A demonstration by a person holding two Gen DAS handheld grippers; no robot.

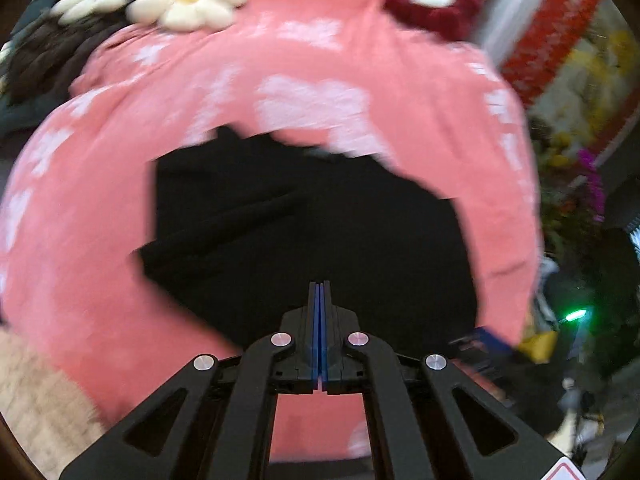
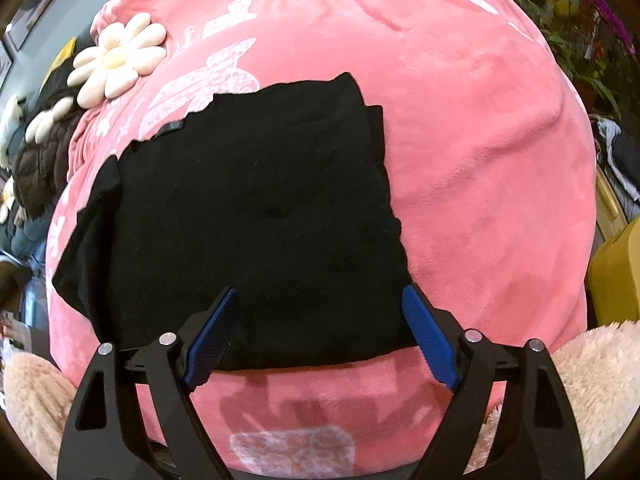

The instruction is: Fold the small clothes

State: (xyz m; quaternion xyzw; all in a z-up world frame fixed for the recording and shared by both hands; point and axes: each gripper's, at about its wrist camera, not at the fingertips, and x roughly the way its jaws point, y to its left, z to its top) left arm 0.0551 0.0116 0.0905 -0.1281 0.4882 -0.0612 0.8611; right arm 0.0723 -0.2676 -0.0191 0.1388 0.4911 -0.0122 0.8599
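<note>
A black garment [image 2: 260, 200] lies folded flat on a pink blanket [image 2: 480, 140] printed with white butterflies; a loose flap sticks out at its left side. My right gripper [image 2: 319, 291] is open wide over the garment's near edge, one blue pad [image 2: 216, 328] on each side and neither pressing the cloth. In the blurred left wrist view the same black garment [image 1: 304, 232] lies on the pink blanket [image 1: 320, 60]. My left gripper [image 1: 319, 284] hovers above its near part, blue pads shut together with nothing between them.
White daisy cushions [image 2: 116, 60] and a dark puffy jacket [image 2: 44, 160] lie at the far left. A red and white plush toy [image 1: 440, 0] sits at the back. Fluffy beige fabric [image 2: 592, 380] borders the near edge. A yellow object [image 2: 616, 272] and flowering plants [image 2: 580, 8] stand to the right.
</note>
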